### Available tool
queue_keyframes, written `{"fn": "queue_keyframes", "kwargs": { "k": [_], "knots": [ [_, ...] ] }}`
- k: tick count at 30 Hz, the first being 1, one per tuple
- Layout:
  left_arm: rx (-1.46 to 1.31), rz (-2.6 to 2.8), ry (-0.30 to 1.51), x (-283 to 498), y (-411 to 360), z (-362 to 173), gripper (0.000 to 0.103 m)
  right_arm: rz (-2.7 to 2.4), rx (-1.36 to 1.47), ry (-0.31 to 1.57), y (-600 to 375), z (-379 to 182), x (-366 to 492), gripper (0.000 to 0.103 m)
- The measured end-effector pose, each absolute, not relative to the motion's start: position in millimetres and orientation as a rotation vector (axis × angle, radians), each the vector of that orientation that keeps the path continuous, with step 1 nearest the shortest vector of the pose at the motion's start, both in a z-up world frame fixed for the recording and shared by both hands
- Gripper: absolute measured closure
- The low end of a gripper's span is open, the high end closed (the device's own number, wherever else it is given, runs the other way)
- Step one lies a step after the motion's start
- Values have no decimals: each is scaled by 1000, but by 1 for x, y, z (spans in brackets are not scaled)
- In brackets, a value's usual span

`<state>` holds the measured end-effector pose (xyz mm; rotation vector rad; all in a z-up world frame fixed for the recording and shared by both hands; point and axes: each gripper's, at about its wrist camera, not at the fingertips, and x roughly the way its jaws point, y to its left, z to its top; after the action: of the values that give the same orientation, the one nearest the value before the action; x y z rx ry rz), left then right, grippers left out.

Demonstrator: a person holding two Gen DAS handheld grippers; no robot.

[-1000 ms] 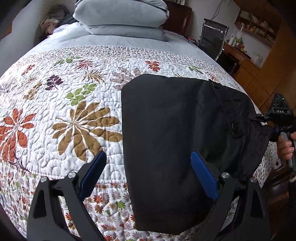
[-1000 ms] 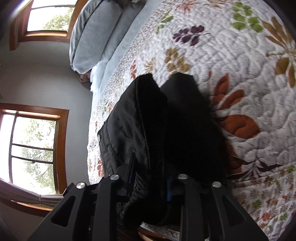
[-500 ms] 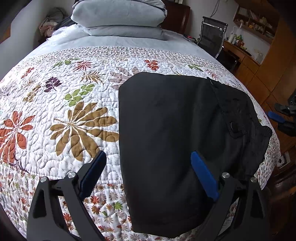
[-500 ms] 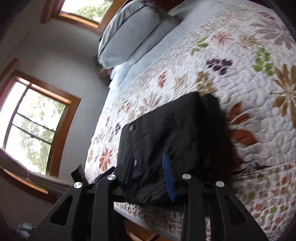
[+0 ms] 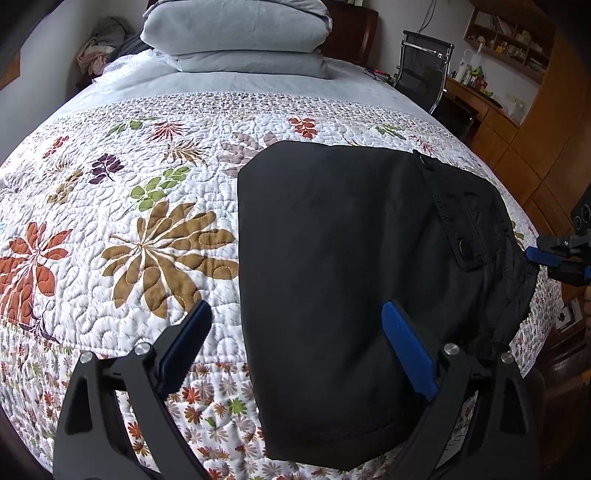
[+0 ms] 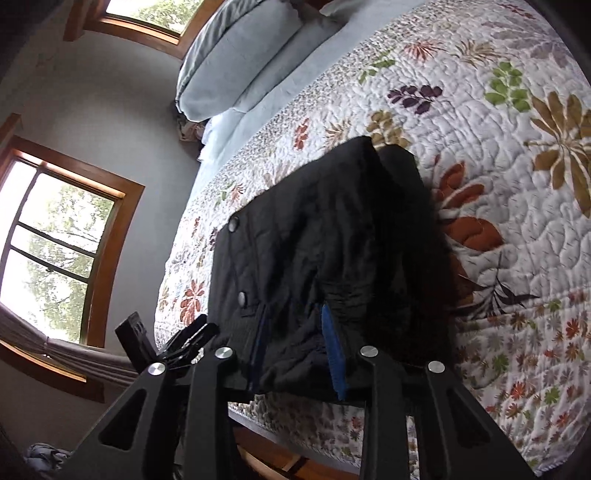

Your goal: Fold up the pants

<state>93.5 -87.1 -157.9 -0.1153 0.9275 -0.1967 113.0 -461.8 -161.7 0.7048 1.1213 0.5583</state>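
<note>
Grasping evenly matters: both gripper jaws stand released, left gripper (image 5: 291,354) over pants (image 5: 332,258), right gripper (image 6: 295,347) seemingly at the waistband.

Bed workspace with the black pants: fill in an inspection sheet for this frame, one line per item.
Surface: floral quilt over the bed, fairly smooth.
Job's things: black pants folded into a compact block near the bed's edge, waistband and snap buttons toward the right claw.
Clutter: stacked grey pillows at the headboard; bundled cloth beside them.
Grippers: left claw open above the pants' near edge, holding nothing; right claw open at the waistband end, fabric between the jaws, not clamped.
Cables: nothing seen.
Surroundings: office chair, wooden desk and shelves, wood-framed windows.
</note>
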Motion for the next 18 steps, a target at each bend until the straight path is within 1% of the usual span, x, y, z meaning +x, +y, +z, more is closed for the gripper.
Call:
{"fn": "queue_keyframes", "kwargs": {
  "k": [5,7,8,9,10,12,14,18],
  "knots": [
    [-120,-199,935,94,-86,-159,9,561,728,1120,-464,-166,112,73],
    [-123,-212,950,95,-83,-157,9,569,736,1114,-466,-163,111,72],
    [-129,-225,960,95,-80,-154,9,568,738,1108,-468,-160,110,69],
    [-144,-249,973,96,-76,-151,9,563,740,1098,-471,-157,109,59],
    [-167,-271,989,98,-71,-149,9,562,743,1087,-474,-154,109,52],
    [-244,-308,1029,103,-58,-146,9,555,729,1065,-481,-146,110,47],
    [-322,-327,1077,111,-43,-148,9,533,700,1061,-486,-141,112,44],
    [-379,-360,1159,122,-32,-162,9,498,664,1095,-491,-144,120,31]
  ]
}}
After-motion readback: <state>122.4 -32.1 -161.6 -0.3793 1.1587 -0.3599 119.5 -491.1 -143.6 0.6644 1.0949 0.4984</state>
